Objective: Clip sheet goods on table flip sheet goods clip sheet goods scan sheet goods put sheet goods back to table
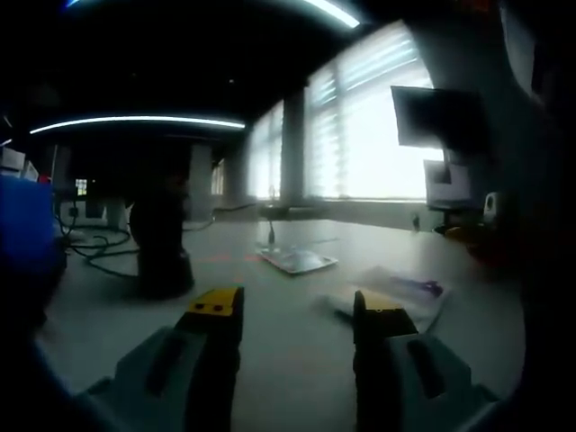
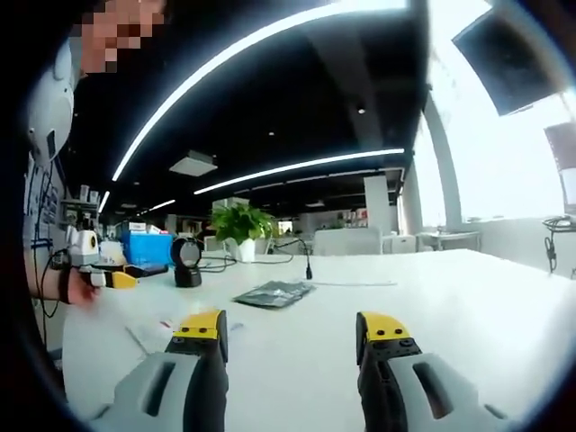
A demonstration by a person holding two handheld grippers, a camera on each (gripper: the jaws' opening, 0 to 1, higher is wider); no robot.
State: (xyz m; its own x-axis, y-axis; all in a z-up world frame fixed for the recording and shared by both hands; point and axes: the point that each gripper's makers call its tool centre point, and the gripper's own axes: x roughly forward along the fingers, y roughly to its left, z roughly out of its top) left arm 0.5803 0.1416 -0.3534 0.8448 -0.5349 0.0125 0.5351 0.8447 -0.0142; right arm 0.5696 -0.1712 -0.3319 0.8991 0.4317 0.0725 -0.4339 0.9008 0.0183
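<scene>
Right gripper view, left to right: other tool (image 2: 115, 279) in person's hand at surface's (image 2: 468, 306) left edge; black scanner (image 2: 187, 263) behind it; one silvery sheet goods packet (image 2: 274, 293) flat mid-surface, well apart from right tool (image 2: 292, 335), jaws apart, empty. Open bare surface rightward. Left gripper view: left tool (image 1: 297, 315) jaws apart, empty; two flat packets ahead, one silvery (image 1: 297, 260), one purple-marked (image 1: 396, 292) near right jaw.
</scene>
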